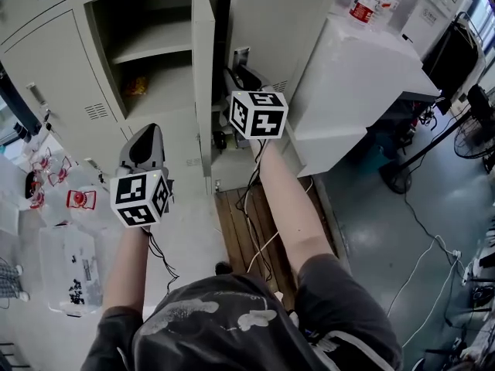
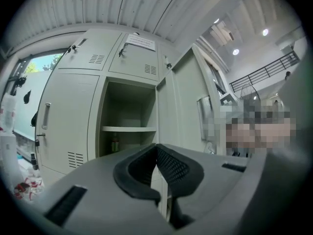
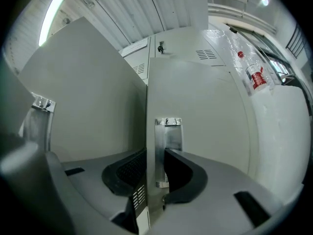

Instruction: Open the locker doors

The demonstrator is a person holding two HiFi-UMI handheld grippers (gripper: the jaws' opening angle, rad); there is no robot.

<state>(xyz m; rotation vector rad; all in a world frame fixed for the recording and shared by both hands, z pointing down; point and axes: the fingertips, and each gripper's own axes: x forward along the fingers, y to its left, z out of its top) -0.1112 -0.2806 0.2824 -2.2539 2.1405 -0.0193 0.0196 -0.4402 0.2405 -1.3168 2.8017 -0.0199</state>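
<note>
Now, right gripper (image 3: 151, 158): jaws part-way closed on the edge of a locker door (image 3: 205, 106), one pad on its inner side, the other against its metal handle plate (image 3: 168, 131).
Left gripper (image 2: 156, 148): jaws pressed together, nothing between them.
Door position: upper centre of the head view, standing ajar.
Open compartment (image 2: 128, 116): centre of the left gripper view, shelf inside.

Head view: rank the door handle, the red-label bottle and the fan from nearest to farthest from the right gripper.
From the right gripper:
1. Door handle: at its jaws, on the open locker door's edge.
2. Red-label bottle: up and to the right, on top of the white cabinet.
3. Fan: far right edge, well past the cabinet.
</note>
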